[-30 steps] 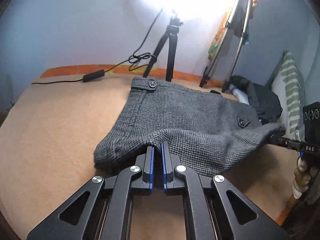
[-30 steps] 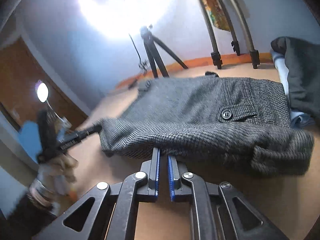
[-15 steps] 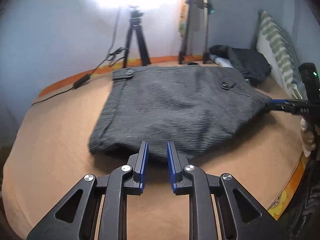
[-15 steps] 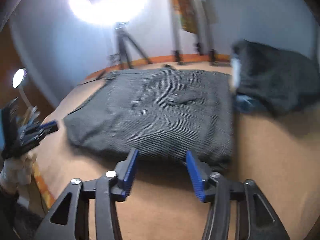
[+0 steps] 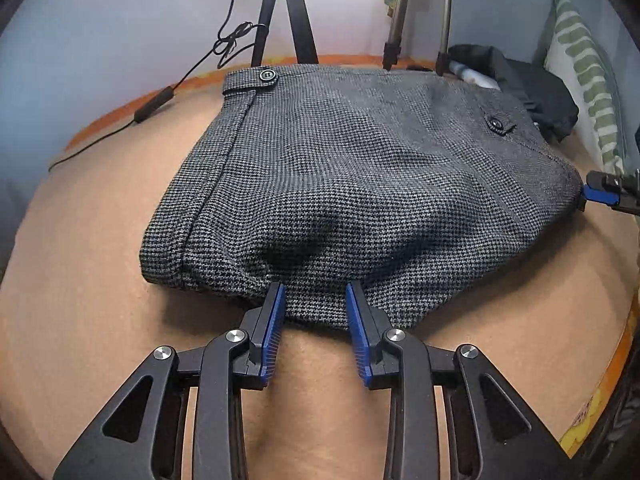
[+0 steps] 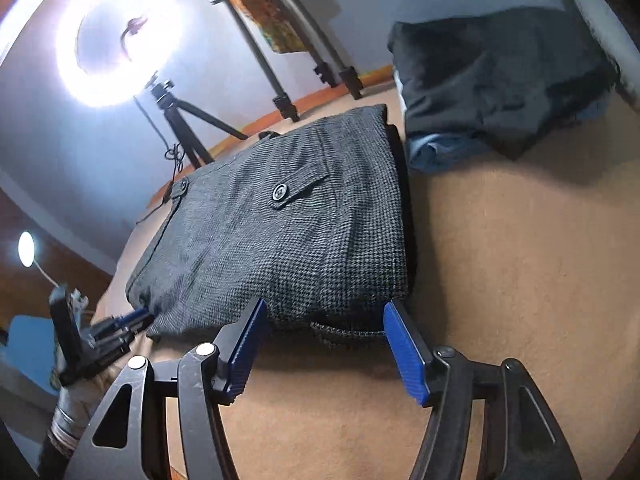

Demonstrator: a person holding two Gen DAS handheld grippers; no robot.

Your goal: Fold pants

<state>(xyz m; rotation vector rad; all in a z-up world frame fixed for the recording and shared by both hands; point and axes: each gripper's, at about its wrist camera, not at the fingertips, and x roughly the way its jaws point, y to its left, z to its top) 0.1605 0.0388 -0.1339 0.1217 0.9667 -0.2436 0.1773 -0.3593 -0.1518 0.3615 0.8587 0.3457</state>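
Where my two claws meet the bed, the pants [image 5: 352, 184] lie folded into a thick grey houndstooth bundle, directly ahead of both. Waistband button [image 5: 267, 75] sits at the far left corner from my left claw; pocket flap button [image 6: 280, 192] faces up, ahead of my right claw and slightly left.

Left gripper [image 5: 316, 304]: jaws apart by a moderate gap, blue pads [image 5: 274, 320] straddling the near folded edge. Cloth lies between the tips and appears to touch them, but nothing is clamped.

Right gripper [image 6: 324, 320]: jaws spread wide, tips just beside the near corner of the bundle, where a lower layer of cloth juts out. I hold nothing. From my left claw's camera, its blue tip shows at the far right edge of the pants, at the cloth.

Bedsheet [image 5: 80, 280]: tan, under the pants and both claws, with an orange border at the far edge.

Beyond the pants: a black tripod [image 5: 280, 12], a cable with inline switch [image 5: 154, 104] to the far left, and a lit ring light [image 6: 116, 40]. Ahead and right of my right claw, a heap of dark clothes [image 6: 500, 80] over something blue; a green-striped pillow [image 5: 584, 80] behind it.

No containers seen. No legible writing.
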